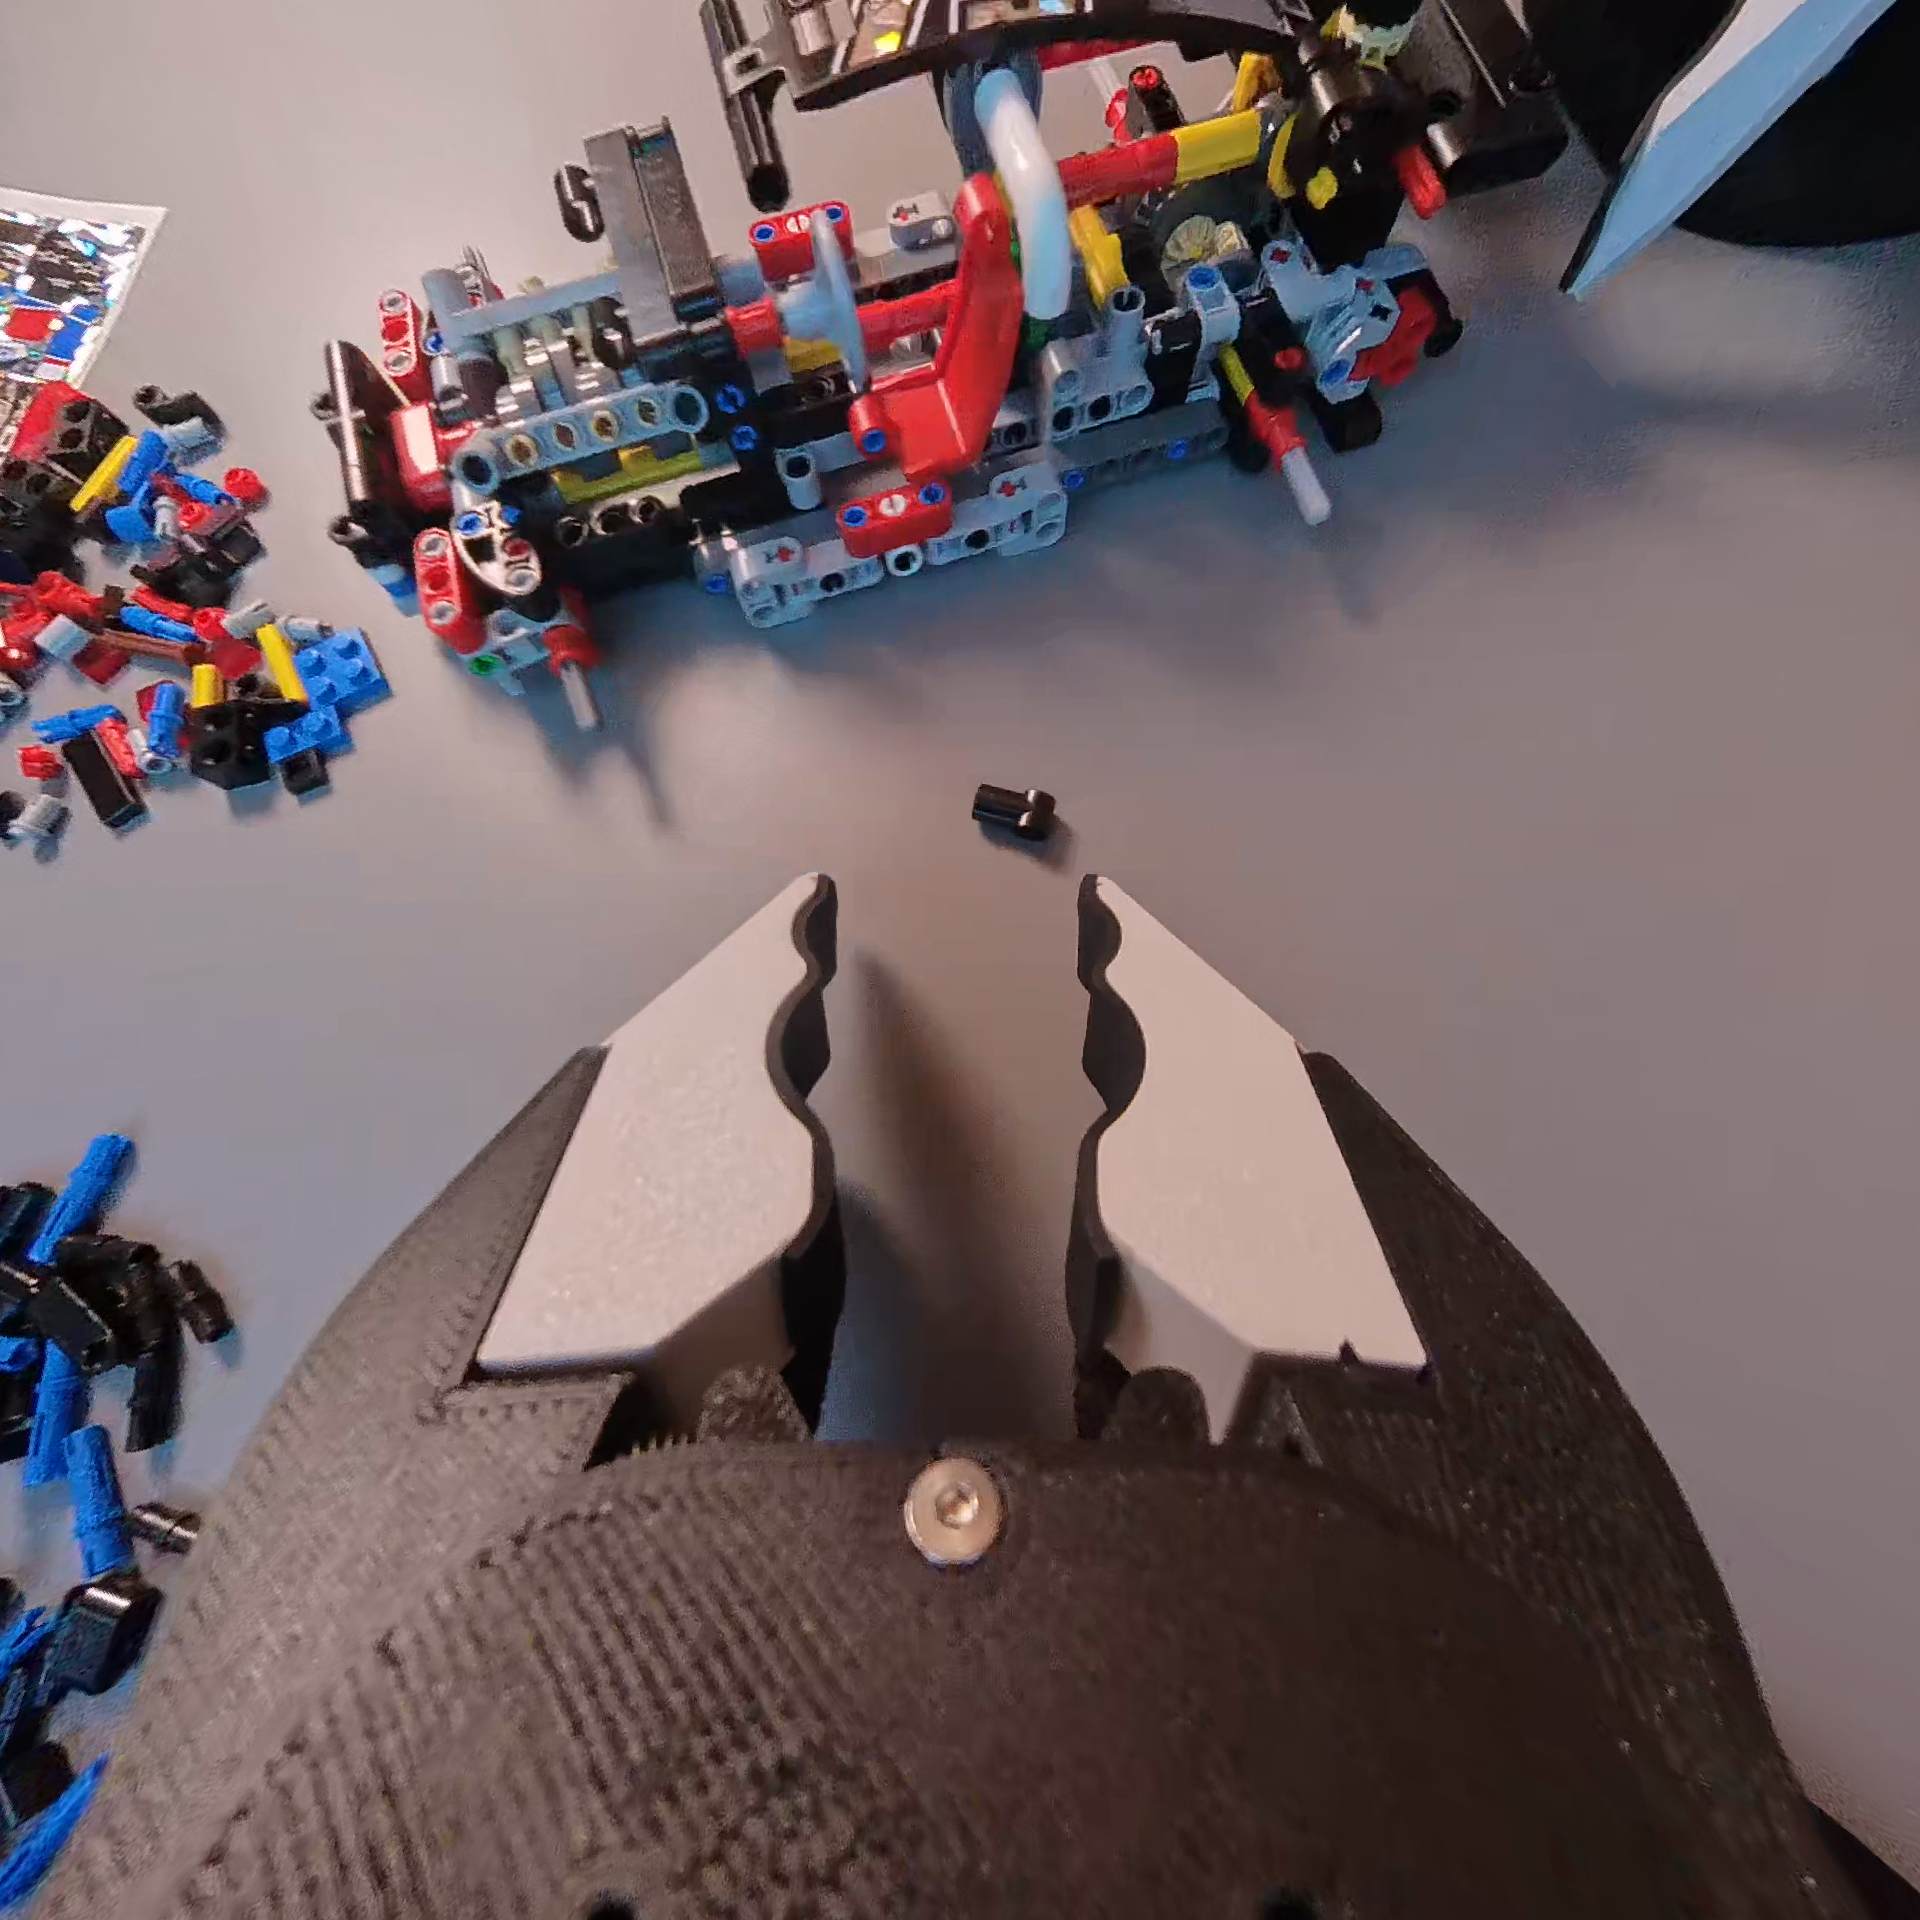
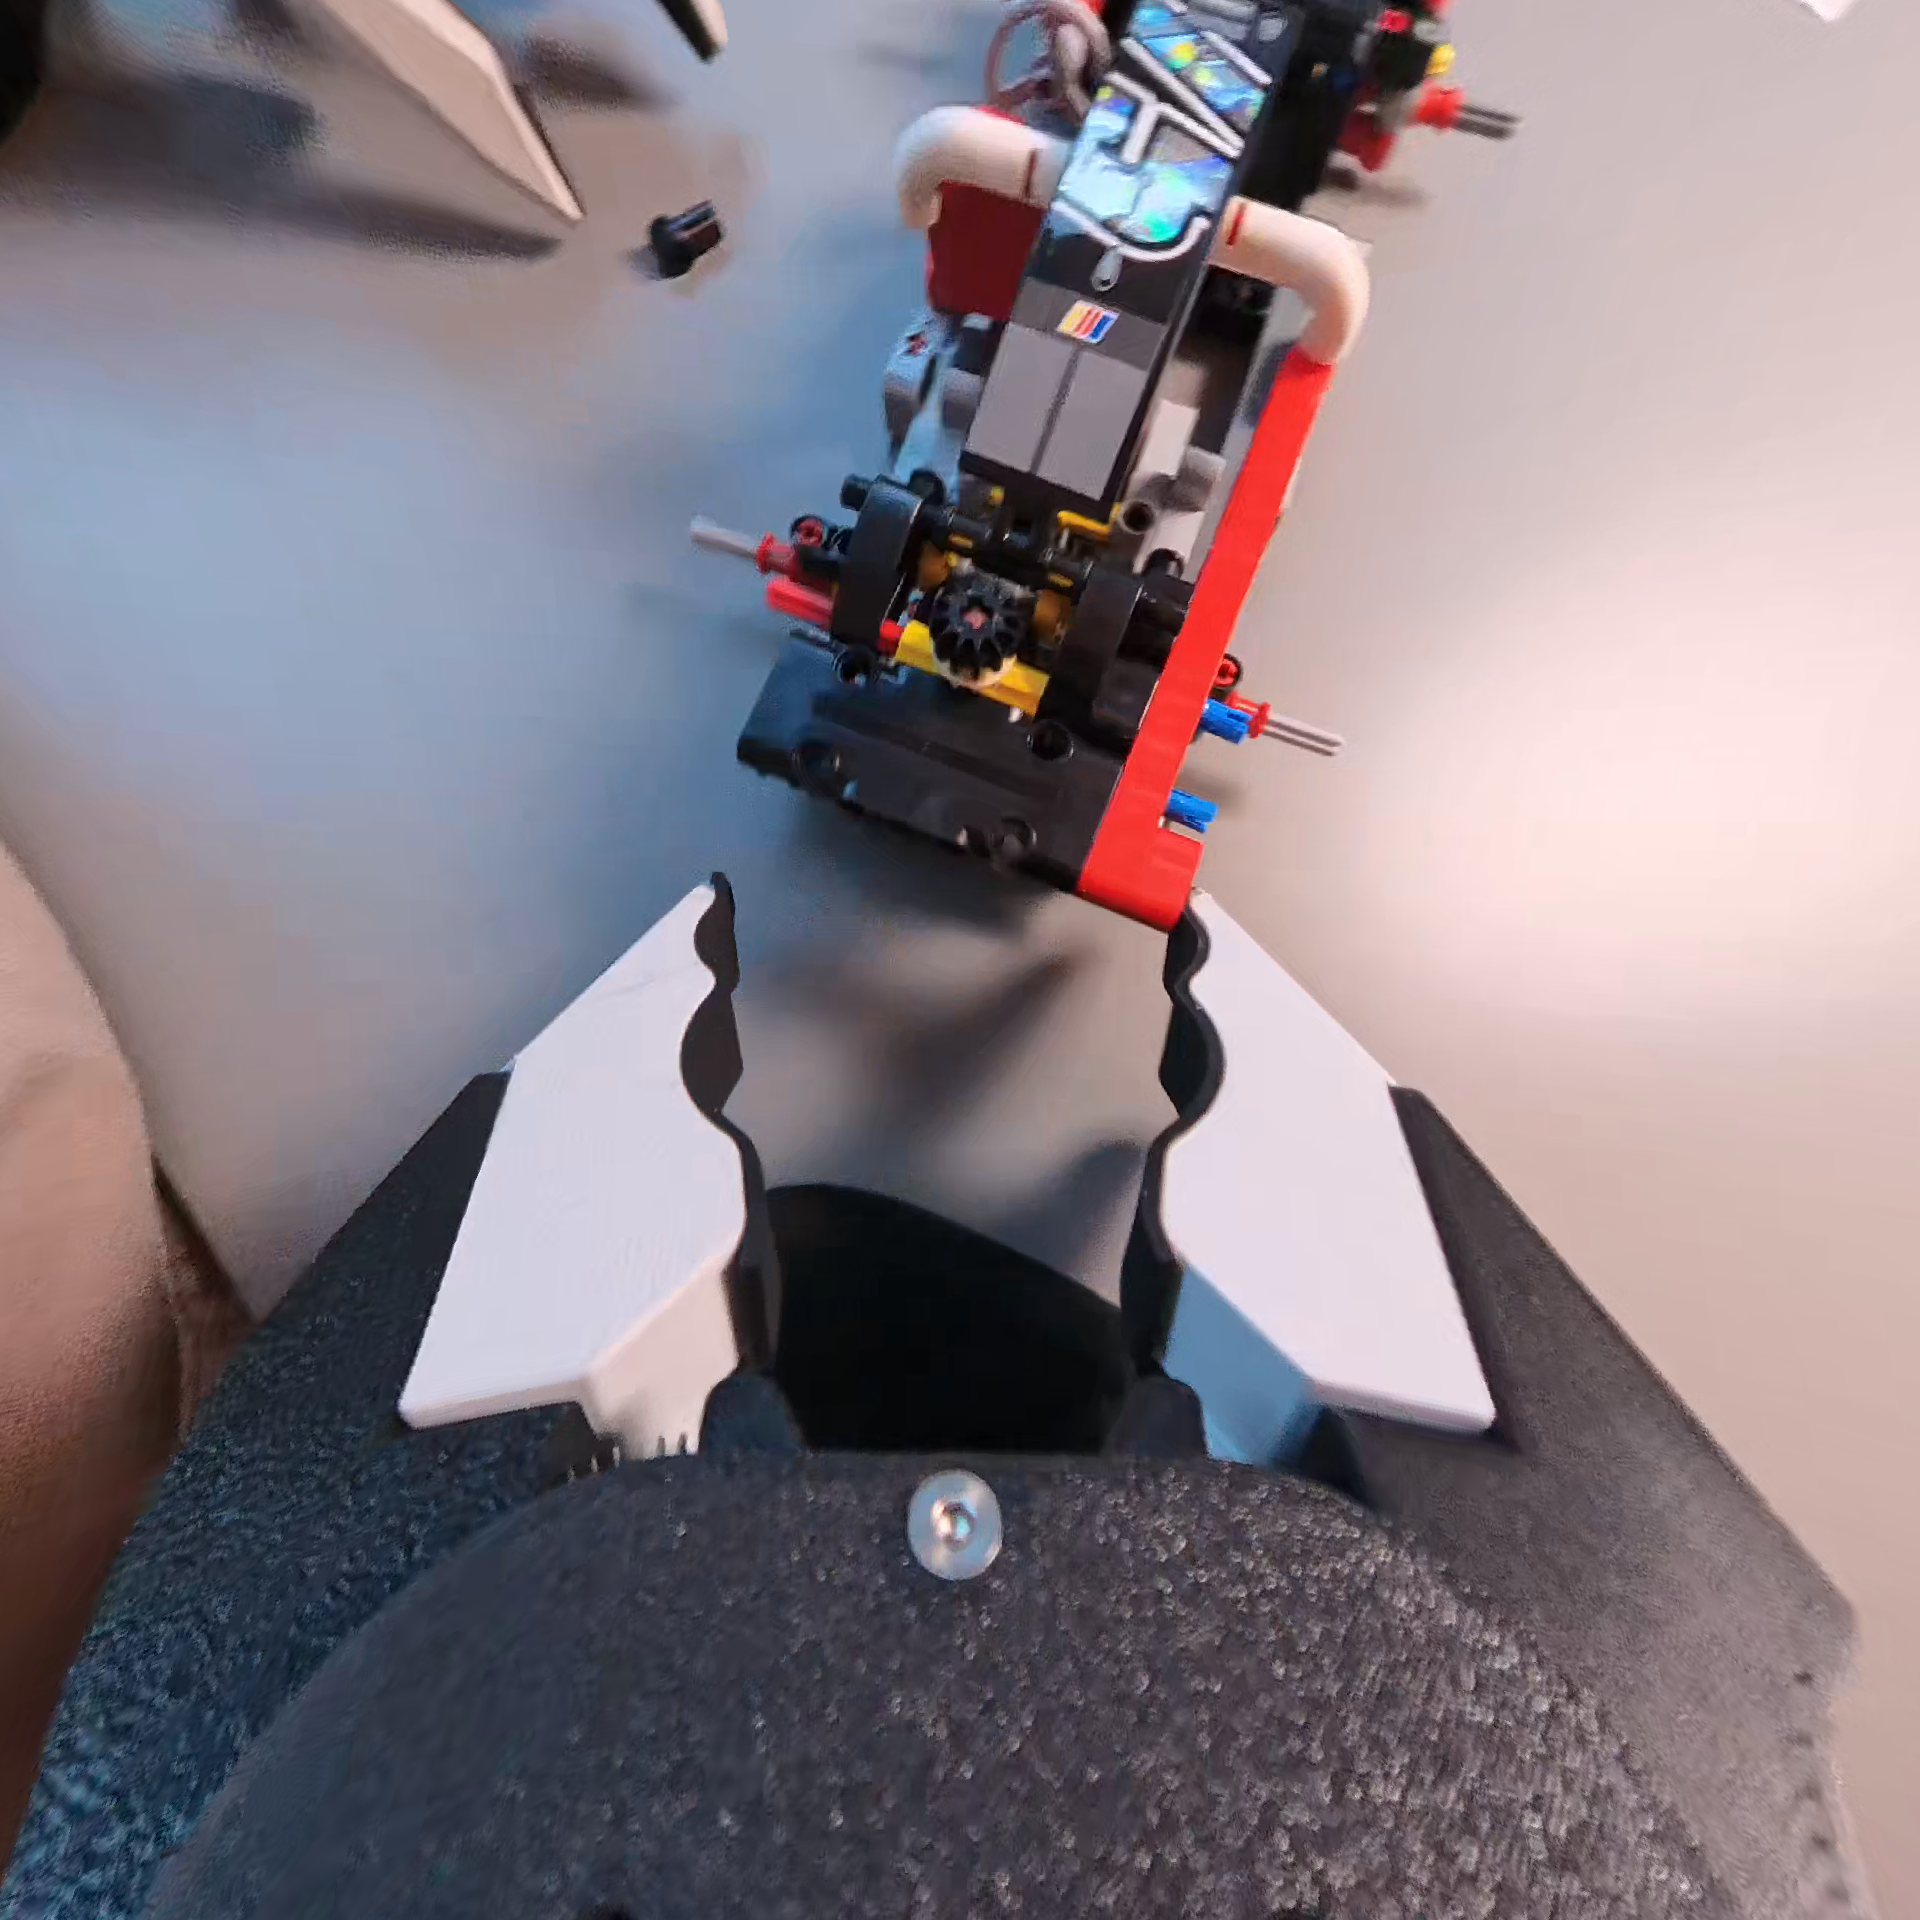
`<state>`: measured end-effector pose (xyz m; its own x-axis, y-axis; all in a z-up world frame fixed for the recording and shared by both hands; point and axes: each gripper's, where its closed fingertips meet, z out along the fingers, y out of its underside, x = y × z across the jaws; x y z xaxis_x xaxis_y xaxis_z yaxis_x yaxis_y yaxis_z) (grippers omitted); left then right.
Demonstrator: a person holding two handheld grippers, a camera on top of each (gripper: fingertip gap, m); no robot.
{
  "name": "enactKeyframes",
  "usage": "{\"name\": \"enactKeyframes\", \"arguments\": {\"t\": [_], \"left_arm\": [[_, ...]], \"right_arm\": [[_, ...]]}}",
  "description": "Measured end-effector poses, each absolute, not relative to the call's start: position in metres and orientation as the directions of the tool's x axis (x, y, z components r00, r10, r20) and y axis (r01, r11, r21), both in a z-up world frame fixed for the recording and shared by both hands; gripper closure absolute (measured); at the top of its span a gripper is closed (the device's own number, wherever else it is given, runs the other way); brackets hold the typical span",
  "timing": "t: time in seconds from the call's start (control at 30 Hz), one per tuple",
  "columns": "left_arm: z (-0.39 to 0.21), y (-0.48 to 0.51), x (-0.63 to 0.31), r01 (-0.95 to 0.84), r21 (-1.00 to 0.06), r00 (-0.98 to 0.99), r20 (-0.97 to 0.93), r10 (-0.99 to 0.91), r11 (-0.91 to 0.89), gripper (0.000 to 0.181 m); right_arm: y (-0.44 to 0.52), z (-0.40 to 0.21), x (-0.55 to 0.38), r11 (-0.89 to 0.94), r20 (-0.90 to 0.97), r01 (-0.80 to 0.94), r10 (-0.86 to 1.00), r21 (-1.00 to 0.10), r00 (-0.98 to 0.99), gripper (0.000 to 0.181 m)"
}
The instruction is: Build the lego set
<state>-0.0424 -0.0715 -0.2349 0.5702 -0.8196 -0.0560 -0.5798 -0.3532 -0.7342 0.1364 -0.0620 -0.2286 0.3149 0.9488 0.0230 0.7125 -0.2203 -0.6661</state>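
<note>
A half-built lego car (image 1: pixel 883 416) of grey, black, red and yellow parts lies on the grey table, side-on in the left wrist view. A small black connector piece (image 1: pixel 1014 810) lies loose just beyond my left gripper (image 1: pixel 956 894), which is open and empty. In the right wrist view the car (image 2: pixel 1049 582) shows end-on, with a long red beam (image 2: pixel 1210 644) along its right side. My right gripper (image 2: pixel 956 904) is open and empty; its right fingertip is at the near end of the red beam. The black piece (image 2: pixel 686 237) and the left gripper's finger (image 2: pixel 457 94) show far left.
A heap of loose red, blue, black and yellow pieces (image 1: pixel 156 623) lies at the left, with a sticker sheet (image 1: pixel 62 281) behind it. Several blue and black pins (image 1: pixel 83 1351) lie at the lower left. The other gripper's finger (image 1: pixel 1725 135) shows top right. About 20 cm separates my left fingertips from my right.
</note>
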Motion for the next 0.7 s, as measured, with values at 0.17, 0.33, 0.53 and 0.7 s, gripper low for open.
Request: {"name": "enactKeyframes", "arguments": {"t": [0.17, 0.33, 0.53, 0.7], "left_arm": [[-0.239, -0.072, -0.029, -0.605, -0.723, 0.547, -0.074, -0.834, -0.333, 0.144], [-0.240, -0.070, -0.019, -0.607, -0.725, 0.525, -0.057, -0.849, -0.326, 0.156], [-0.239, -0.067, -0.024, -0.603, -0.729, 0.529, -0.062, -0.846, -0.324, 0.167], [-0.204, -0.020, -0.060, -0.497, -0.800, 0.649, -0.085, -0.756, -0.336, 0.167]], "right_arm": [[-0.063, -0.219, 0.138, -0.190, 0.052, 0.712, 0.951, -0.676, 0.304, 0.103], [-0.053, -0.216, 0.135, -0.191, 0.058, 0.691, 0.945, -0.697, 0.321, 0.106], [-0.042, -0.214, 0.134, -0.203, 0.044, 0.662, 0.941, -0.722, 0.336, 0.108], [-0.036, -0.211, 0.136, -0.188, 0.036, 0.657, 0.949, -0.730, 0.312, 0.106]]}}
